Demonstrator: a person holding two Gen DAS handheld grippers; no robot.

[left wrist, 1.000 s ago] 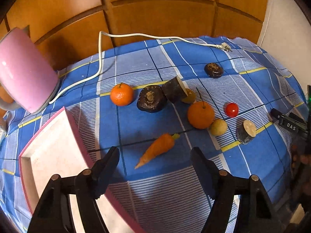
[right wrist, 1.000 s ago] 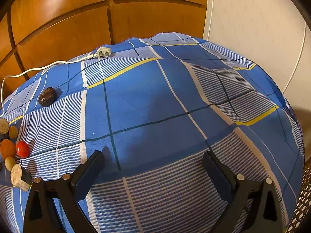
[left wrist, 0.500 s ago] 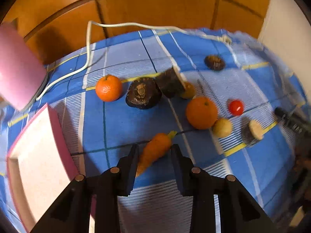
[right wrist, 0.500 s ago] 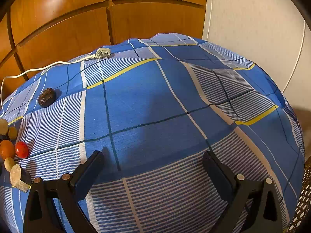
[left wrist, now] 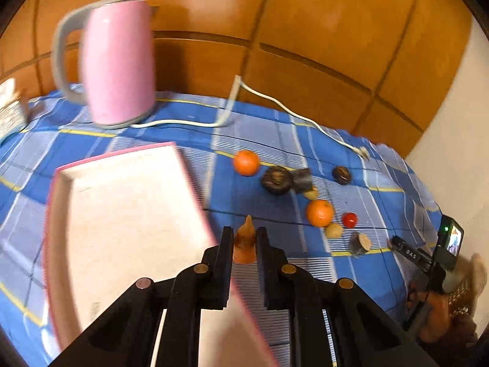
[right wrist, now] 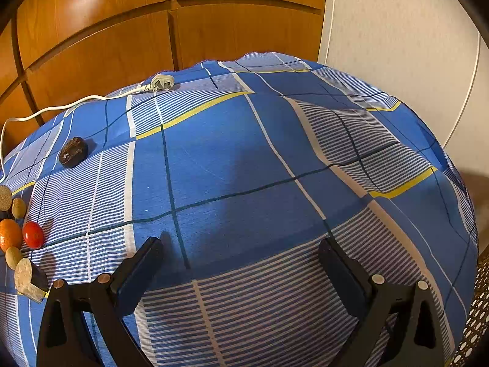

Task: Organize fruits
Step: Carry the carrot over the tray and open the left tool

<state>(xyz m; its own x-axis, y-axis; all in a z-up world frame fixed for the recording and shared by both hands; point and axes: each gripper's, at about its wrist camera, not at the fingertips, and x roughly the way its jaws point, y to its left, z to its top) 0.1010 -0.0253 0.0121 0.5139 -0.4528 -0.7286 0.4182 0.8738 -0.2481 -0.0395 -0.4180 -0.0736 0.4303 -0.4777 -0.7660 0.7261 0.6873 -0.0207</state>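
Left tongs (left wrist: pixel 245 246) clenched on tapered orange carrot (left wrist: pixel 245 238), beside pink-rimmed white rectangular tray (left wrist: pixel 122 214). Right tongs (right wrist: pixel 241 263) released, over blue checked desk cloth (right wrist: pixel 244 168).

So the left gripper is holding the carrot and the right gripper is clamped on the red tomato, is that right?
Not quite. The left gripper does hold the carrot, but the right wrist view shows the right gripper open and empty; the red tomato lies on the cloth.
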